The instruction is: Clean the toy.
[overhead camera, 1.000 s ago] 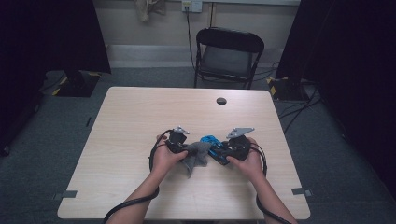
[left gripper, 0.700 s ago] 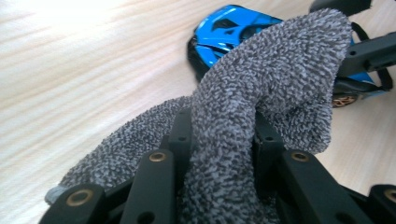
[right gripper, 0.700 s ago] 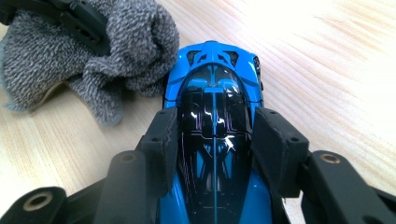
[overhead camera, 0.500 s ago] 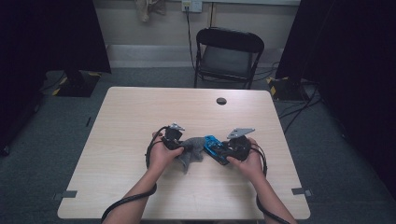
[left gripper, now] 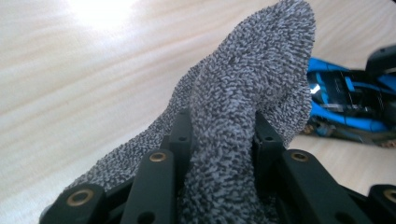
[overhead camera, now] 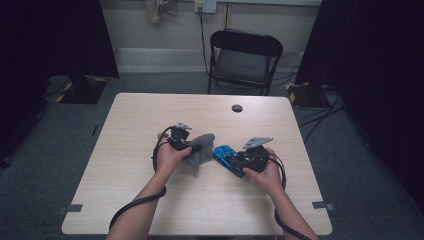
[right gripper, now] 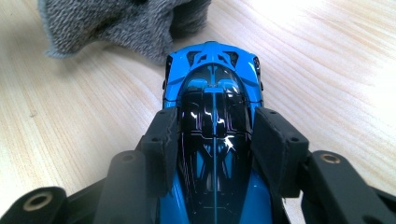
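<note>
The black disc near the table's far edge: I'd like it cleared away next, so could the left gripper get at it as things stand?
Probably not yet. The left gripper is shut on the grey cloth, so its jaws are taken, though bare table lies between it and the black disc.

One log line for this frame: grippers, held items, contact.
left gripper: shut on grey cloth | right gripper: shut on blue toy car | cloth and car: apart | table: under both

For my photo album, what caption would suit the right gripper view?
Black gripper clamped on a glossy blue toy car, grey cloth lying just ahead on the wooden table.
</note>
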Action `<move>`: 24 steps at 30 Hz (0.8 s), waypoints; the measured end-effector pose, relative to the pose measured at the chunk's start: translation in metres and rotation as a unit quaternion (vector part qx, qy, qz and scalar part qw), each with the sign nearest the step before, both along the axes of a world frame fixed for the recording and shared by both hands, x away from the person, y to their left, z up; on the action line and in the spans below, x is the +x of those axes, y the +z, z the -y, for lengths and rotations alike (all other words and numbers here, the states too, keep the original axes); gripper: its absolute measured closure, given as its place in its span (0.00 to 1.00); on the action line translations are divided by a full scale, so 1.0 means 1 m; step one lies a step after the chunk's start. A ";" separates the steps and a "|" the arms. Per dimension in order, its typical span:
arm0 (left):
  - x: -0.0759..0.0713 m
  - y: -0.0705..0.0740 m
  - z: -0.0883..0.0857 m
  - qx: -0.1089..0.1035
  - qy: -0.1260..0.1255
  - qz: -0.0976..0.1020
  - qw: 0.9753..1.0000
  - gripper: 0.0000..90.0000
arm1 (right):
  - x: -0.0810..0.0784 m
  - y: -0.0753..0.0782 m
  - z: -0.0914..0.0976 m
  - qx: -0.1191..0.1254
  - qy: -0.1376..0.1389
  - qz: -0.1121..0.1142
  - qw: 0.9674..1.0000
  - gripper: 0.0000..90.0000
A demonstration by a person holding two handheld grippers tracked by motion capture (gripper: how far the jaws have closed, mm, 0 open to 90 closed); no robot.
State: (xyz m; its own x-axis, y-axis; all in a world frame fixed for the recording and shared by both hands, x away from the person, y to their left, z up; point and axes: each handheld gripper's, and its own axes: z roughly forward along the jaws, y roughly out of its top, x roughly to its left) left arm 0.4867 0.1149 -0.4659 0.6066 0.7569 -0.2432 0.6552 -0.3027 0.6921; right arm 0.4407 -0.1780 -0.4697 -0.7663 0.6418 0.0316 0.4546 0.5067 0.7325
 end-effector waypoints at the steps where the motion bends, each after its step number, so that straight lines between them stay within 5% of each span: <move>1: 0.002 0.001 0.001 -0.004 0.004 0.001 1.000 0.76 | 0.000 0.000 0.000 0.000 0.000 0.000 1.000 0.57; 14: 0.017 0.003 0.018 0.000 0.017 0.009 1.000 0.76 | -0.001 -0.001 0.001 0.003 -0.001 0.002 1.000 0.57; 24: 0.014 0.006 0.011 -0.001 0.024 0.012 1.000 0.76 | -0.001 -0.001 0.001 0.003 0.000 0.002 1.000 0.57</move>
State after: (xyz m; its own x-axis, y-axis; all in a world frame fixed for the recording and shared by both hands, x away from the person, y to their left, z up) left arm 0.5007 0.1041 -0.4597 0.5750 0.7849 -0.2310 0.6528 -0.2699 0.7078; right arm 0.4399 -0.1786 -0.4705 -0.7658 0.6423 0.0314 0.4515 0.5021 0.7376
